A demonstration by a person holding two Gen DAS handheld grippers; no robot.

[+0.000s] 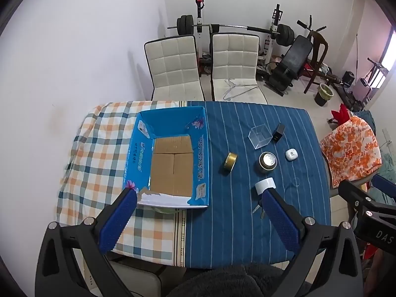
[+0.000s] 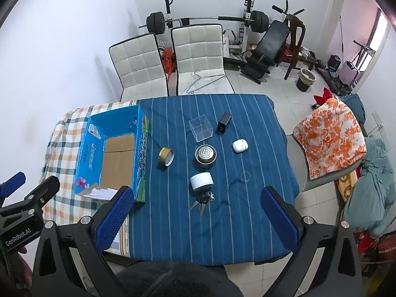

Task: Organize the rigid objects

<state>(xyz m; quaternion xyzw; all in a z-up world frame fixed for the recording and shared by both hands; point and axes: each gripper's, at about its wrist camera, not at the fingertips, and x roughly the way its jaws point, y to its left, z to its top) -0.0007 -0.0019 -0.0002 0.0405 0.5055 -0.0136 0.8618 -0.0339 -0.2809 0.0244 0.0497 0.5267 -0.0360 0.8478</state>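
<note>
An open blue cardboard box [image 1: 138, 156] [image 2: 87, 158] sits on the table's left, empty inside. On the blue striped cloth lie a gold tape roll [image 1: 229, 161] [image 2: 166, 156], a clear plastic cube [image 1: 259, 136] [image 2: 201, 128], a black charger [image 1: 278, 132] [image 2: 224, 122], a metal strainer cup [image 1: 268, 162] [image 2: 206, 155], a white earbud case [image 1: 291, 154] [image 2: 240, 146], a white cylinder [image 1: 265, 185] [image 2: 201, 181] and keys [image 2: 203, 201]. My left gripper [image 1: 198, 200] is open above the table's near edge. My right gripper [image 2: 198, 198] is open, above the keys' side.
Two white padded chairs [image 1: 173, 66] [image 2: 198, 49] stand behind the table, one with wire hangers. A weight bench and barbell [image 2: 205, 19] fill the back. A chair with an orange floral cloth [image 2: 329, 133] stands at the right.
</note>
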